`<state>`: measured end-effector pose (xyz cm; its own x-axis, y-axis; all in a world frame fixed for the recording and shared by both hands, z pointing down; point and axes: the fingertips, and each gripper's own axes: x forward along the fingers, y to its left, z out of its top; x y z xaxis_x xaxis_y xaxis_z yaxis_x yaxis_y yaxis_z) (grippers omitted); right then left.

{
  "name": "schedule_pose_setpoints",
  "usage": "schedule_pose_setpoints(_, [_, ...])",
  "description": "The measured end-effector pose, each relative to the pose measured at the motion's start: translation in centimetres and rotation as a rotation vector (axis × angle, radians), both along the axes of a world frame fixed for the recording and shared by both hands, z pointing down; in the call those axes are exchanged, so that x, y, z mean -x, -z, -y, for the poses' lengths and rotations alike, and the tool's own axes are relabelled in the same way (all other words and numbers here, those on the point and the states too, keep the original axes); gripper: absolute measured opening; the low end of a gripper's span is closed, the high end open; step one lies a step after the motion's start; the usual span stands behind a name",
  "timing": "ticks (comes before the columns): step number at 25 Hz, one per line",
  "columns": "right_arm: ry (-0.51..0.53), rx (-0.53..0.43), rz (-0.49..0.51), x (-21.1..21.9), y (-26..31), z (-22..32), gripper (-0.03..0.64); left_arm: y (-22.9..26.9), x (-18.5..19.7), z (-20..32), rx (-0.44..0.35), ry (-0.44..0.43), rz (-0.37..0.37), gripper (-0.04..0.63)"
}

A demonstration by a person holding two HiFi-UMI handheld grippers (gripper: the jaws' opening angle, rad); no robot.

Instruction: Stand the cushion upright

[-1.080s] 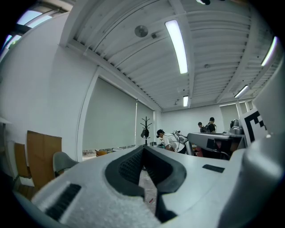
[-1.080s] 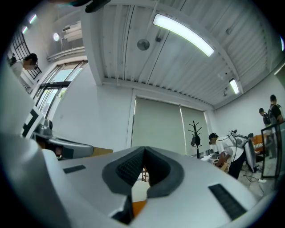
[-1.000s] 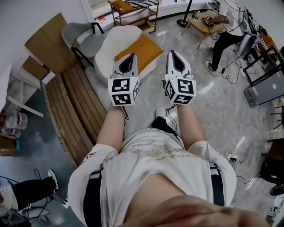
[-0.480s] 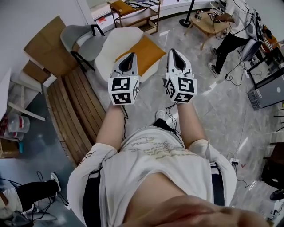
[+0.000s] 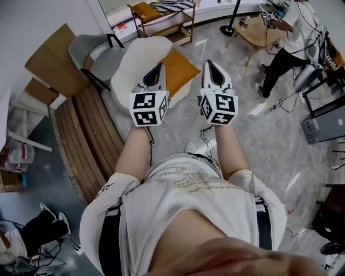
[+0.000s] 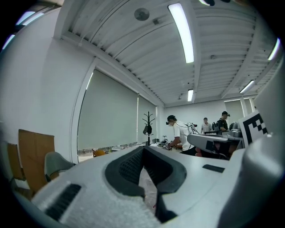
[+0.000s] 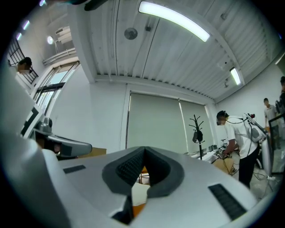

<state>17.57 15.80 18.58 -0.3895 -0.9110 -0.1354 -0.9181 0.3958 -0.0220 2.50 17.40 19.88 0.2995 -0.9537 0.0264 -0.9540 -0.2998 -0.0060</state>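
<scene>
An orange square cushion (image 5: 179,66) lies flat on a white rounded seat (image 5: 135,59) on the floor ahead of me. In the head view, both grippers are held out level, side by side, above the seat's near edge. My left gripper (image 5: 160,66) is shut and empty, over the cushion's left corner. My right gripper (image 5: 208,63) is shut and empty, just right of the cushion. In the right gripper view, a strip of the cushion (image 7: 138,207) and the white seat (image 7: 141,190) shows below the closed jaws (image 7: 144,149). The left gripper (image 6: 143,149) view shows only floor there.
A grey chair (image 5: 96,49) and cardboard sheets (image 5: 46,54) stand left of the seat, beside a wooden slatted platform (image 5: 89,132). A wooden rack (image 5: 164,15) is behind. A person (image 5: 288,40) stands by a small table (image 5: 257,26) at the far right; cables cross the floor.
Both grippers have moved forward together toward the white seat, and the cushion now lies closer under their tips. Both jaws stayed shut.
</scene>
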Motion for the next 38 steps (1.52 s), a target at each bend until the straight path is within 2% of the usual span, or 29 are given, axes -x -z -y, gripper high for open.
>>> schedule_pose_setpoints(8, [0.027,0.023,0.014,-3.1,-0.3,7.4,0.026,-0.5,-2.4,6.7,0.023,0.035,0.024,0.02])
schedule_pose_setpoints(14, [0.063,0.05,-0.003,-4.7,-1.3,10.9,0.026,-1.0,-4.3,10.0,0.031,0.063,0.016,0.02])
schedule_pose_setpoints(28, [0.1,0.104,-0.055,-4.0,-4.7,16.6,0.026,-4.8,-2.9,14.6,0.109,0.124,-0.025,0.02])
schedule_pose_setpoints(34, [0.112,0.125,-0.094,-1.8,-6.1,20.9,0.026,-6.6,-1.0,19.0,0.142,0.132,-0.045,0.02])
schedule_pose_setpoints(38, [0.117,0.127,-0.106,-0.9,-6.3,24.9,0.026,-6.9,-0.2,22.9,0.137,0.135,-0.046,0.02])
